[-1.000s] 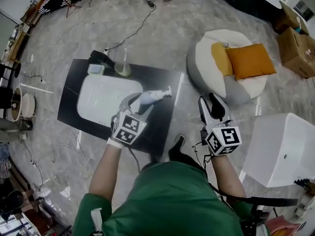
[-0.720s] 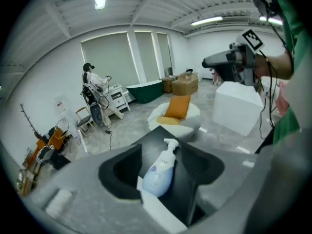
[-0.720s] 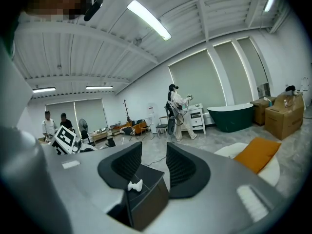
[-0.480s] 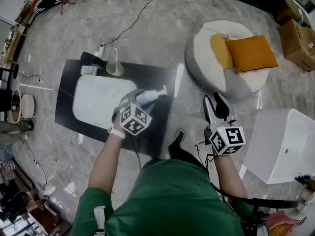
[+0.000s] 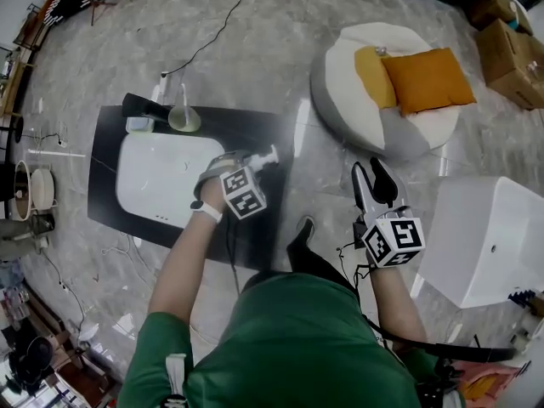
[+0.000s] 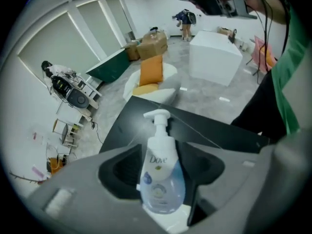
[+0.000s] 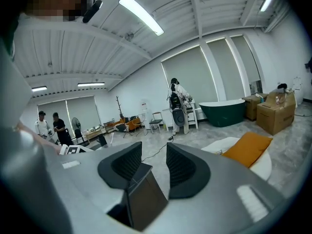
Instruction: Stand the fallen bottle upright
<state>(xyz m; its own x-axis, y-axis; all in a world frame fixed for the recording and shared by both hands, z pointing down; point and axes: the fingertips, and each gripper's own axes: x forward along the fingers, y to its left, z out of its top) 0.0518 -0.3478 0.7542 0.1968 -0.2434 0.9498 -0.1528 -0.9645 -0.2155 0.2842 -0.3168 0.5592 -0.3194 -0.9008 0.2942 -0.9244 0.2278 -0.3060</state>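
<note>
Your left tongs (image 6: 162, 162) are clamped on the bottle (image 6: 160, 185), gripping its clear lower body with the label facing up at the camera. The pump head (image 6: 157, 116) points away from you along the jaws, so the bottle looks to be lying over, not standing. It sits over the right part of the black counter (image 5: 110, 170), just beside the white basin (image 5: 161, 177); whether its base touches the counter cannot be told from here. Your right tongs (image 7: 153, 162) are slightly apart with nothing between them, held off to the right over the floor, well away from the counter.

The grasp appears made, so the step in hand is the turn to upright. Next, you need to rotate your left wrist until the pump head points up and the base faces the counter. Then lower the base flat onto bare black surface, clear of the basin's edge, and let go only once it stands steady. The body is rounded and smooth, so it may slip if you twist quickly.
</note>
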